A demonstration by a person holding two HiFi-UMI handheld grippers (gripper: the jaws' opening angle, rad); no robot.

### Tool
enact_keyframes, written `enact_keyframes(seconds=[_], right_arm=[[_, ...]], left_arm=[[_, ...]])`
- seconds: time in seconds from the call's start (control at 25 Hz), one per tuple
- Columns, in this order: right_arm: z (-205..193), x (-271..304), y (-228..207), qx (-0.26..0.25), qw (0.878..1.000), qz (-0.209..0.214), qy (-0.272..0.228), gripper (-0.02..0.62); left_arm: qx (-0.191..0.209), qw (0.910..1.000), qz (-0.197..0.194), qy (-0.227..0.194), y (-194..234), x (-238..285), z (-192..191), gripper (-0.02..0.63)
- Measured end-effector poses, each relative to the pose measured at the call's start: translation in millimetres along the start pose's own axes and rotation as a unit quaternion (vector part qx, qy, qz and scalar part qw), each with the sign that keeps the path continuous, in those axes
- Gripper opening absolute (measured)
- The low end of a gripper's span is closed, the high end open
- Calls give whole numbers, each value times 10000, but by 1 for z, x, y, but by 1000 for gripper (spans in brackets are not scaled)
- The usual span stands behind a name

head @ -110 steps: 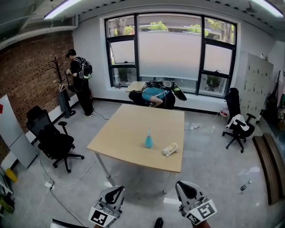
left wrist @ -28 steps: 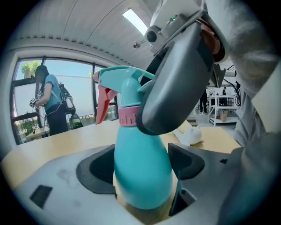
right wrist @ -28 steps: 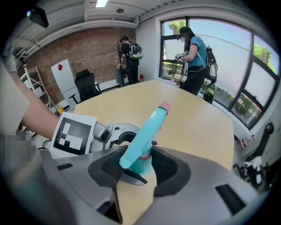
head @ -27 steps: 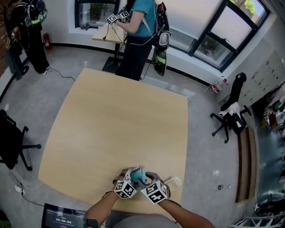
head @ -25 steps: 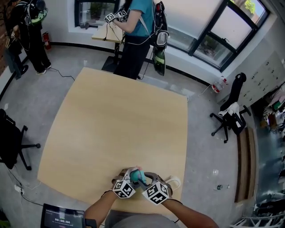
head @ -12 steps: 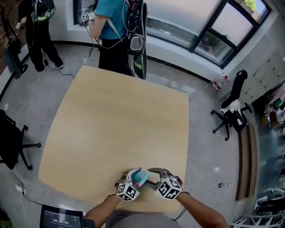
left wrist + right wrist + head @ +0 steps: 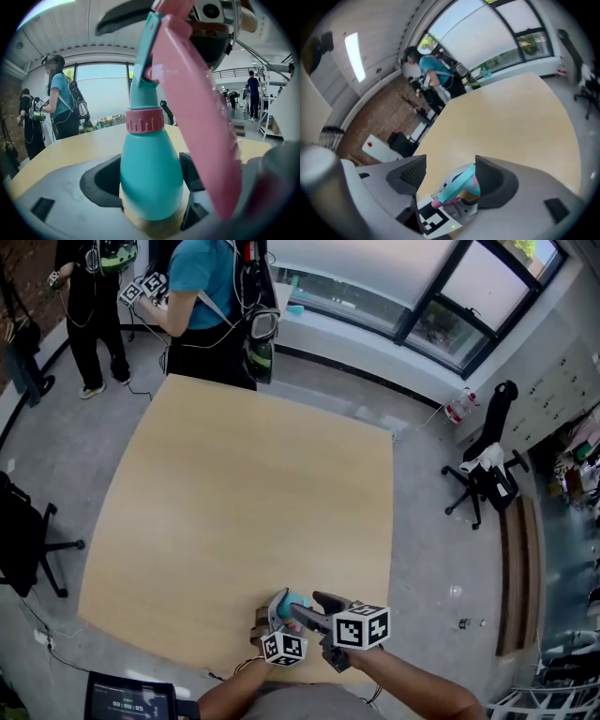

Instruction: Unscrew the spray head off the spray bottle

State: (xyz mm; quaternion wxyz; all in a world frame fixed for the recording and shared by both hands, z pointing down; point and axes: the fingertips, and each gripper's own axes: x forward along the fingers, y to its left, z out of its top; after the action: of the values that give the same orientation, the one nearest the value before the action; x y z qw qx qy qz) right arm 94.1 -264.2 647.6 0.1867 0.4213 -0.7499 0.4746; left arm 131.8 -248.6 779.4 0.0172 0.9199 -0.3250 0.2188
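Observation:
The teal spray bottle [image 7: 151,180] stands near the table's front edge [image 7: 298,601]. Its pink collar [image 7: 144,121] sits under a teal spray head [image 7: 457,185] with a pink trigger [image 7: 197,108]. My left gripper [image 7: 150,190] is shut on the bottle's body, a pad pressing on each side; in the head view it [image 7: 284,617] is beside the bottle. My right gripper [image 7: 450,166] hangs over the spray head from above [image 7: 314,607]. Its jaws are opening; the head lies between them with a gap to the left pad.
The wooden table [image 7: 244,493] stretches away ahead of me. Two people [image 7: 202,296] stand beyond its far left corner. Office chairs stand at the left [image 7: 19,540] and right [image 7: 487,474]. A tablet [image 7: 131,699] lies at the lower left.
My right gripper's jaws have spread off the spray head and it has shifted slightly right. The left gripper keeps its hold on the bottle. The person in teal walked left.

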Motion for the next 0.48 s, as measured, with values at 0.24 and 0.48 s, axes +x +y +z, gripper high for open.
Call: enact_keyframes(seconds=[0.24,0.48], right_arm=[[-29,24,-4,-3358,9293,-642,1396,305],[-28,23,-20,-3151,9387,-466,1317,305]], left_arm=[[-61,10000,-53,-23,3,8,-1,360],[-84,9999,7,-72,17,9,-7,360]])
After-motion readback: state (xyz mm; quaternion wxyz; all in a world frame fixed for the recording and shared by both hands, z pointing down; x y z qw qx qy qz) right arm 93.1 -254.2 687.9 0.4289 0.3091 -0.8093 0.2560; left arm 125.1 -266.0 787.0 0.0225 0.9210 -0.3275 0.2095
